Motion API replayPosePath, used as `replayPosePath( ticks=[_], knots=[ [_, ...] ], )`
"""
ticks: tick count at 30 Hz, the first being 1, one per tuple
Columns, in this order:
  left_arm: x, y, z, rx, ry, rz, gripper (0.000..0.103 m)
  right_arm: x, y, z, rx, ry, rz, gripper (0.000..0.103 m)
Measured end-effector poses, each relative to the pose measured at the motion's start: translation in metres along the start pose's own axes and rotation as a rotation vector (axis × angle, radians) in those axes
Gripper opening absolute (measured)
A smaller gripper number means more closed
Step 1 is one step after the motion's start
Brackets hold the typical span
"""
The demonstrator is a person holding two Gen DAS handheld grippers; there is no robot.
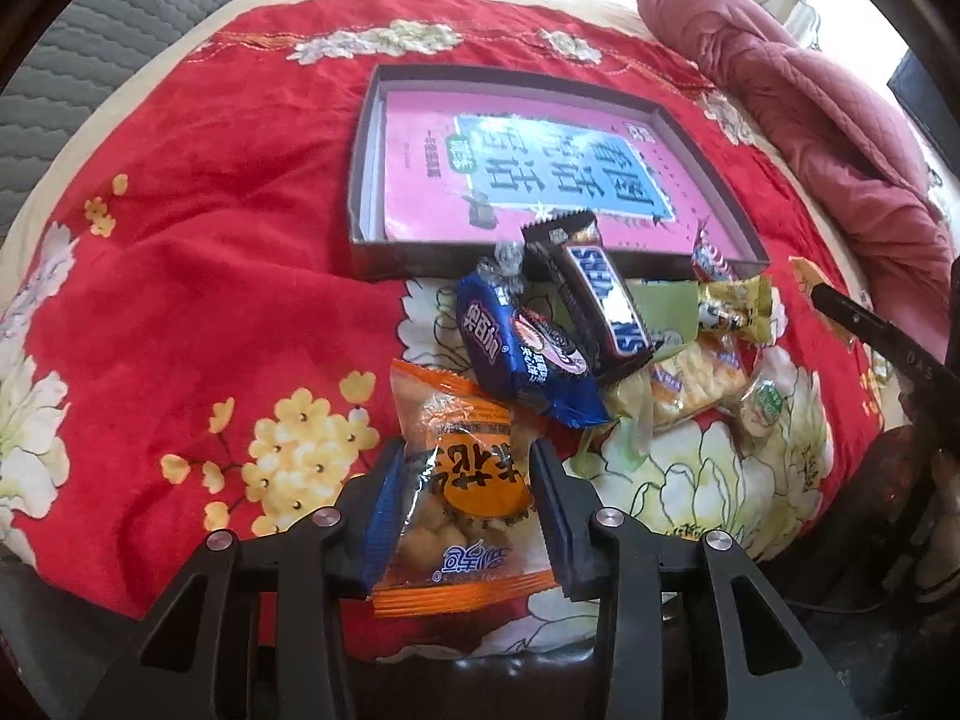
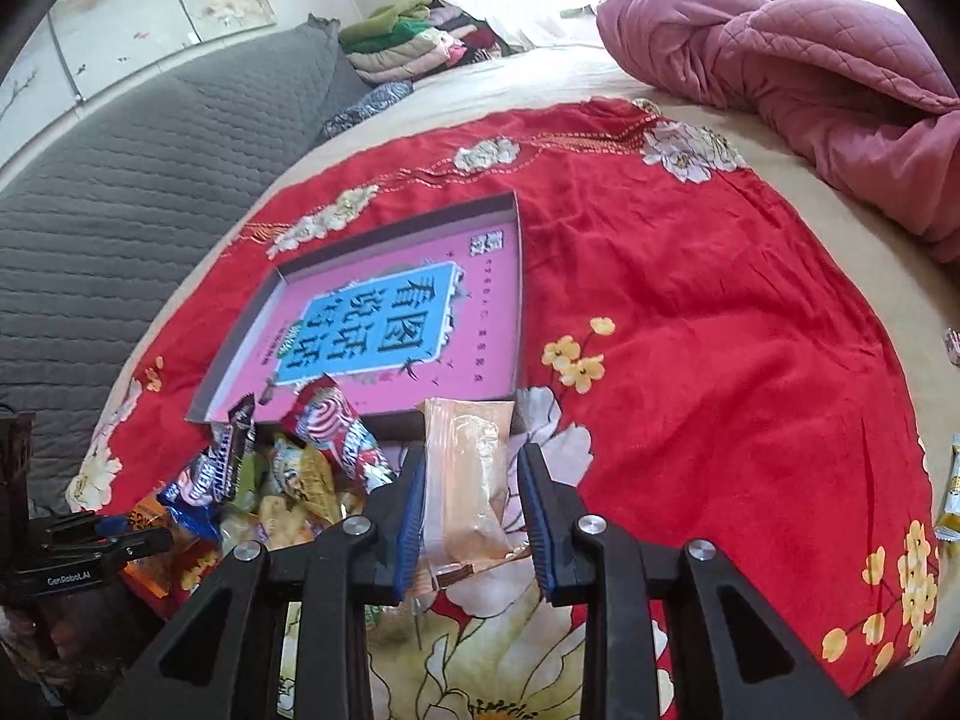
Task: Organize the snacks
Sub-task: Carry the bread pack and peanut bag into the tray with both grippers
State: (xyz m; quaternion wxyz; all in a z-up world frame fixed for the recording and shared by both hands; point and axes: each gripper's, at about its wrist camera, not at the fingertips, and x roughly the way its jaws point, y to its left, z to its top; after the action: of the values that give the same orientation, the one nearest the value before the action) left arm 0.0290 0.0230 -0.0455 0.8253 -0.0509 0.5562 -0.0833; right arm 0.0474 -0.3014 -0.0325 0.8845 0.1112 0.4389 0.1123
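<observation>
My left gripper (image 1: 462,468) is shut on an orange snack bag (image 1: 459,492) of round puffs, held over the red flowered cloth. My right gripper (image 2: 471,474) is shut on a pale peach wrapped pastry (image 2: 471,474). A pile of snacks lies before a shallow dark box (image 1: 384,261) with a pink book (image 1: 540,162) in it: a blue cookie pack (image 1: 516,348), a Snickers bar (image 1: 594,294), crackers (image 1: 696,384) and a yellow candy (image 1: 735,303). In the right wrist view the box (image 2: 240,336) is ahead to the left, and the pile (image 2: 282,480) lies at lower left.
A pink quilt (image 1: 798,114) lies bunched at the right of the bed, also in the right wrist view (image 2: 780,72). A grey quilted sofa back (image 2: 120,192) runs along the left. Folded clothes (image 2: 414,42) are stacked far back. Loose wrapped snacks (image 2: 951,492) lie at the right edge.
</observation>
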Motion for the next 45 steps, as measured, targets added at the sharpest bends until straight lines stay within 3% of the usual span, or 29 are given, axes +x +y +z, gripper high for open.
replayPosePath(
  ticks=[5, 15, 20, 26, 29, 45],
  knots=[
    [0.001, 0.002, 0.003, -0.014, 0.005, -0.001, 0.035, 0.001, 0.003, 0.001, -0.010, 0.001, 0.014, 0.030],
    [0.021, 0.009, 0.000, -0.011, 0.068, -0.104, 0.035, 0.005, 0.002, 0.000, -0.002, 0.009, 0.017, 0.030],
    [0.027, 0.009, 0.000, -0.001, 0.086, -0.123, 0.043, 0.006, 0.002, 0.000, -0.002, 0.013, 0.021, 0.030],
    [0.042, 0.015, -0.006, -0.030, 0.139, -0.152, 0.042, 0.008, 0.004, 0.001, -0.004, 0.009, 0.022, 0.030],
    [0.039, 0.015, -0.008, -0.019, 0.131, -0.146, 0.038, 0.008, 0.005, 0.001, -0.008, 0.002, 0.023, 0.030],
    [-0.009, 0.028, 0.012, -0.015, 0.040, -0.121, 0.038, 0.013, 0.020, 0.024, -0.012, -0.044, 0.055, 0.030]
  ],
)
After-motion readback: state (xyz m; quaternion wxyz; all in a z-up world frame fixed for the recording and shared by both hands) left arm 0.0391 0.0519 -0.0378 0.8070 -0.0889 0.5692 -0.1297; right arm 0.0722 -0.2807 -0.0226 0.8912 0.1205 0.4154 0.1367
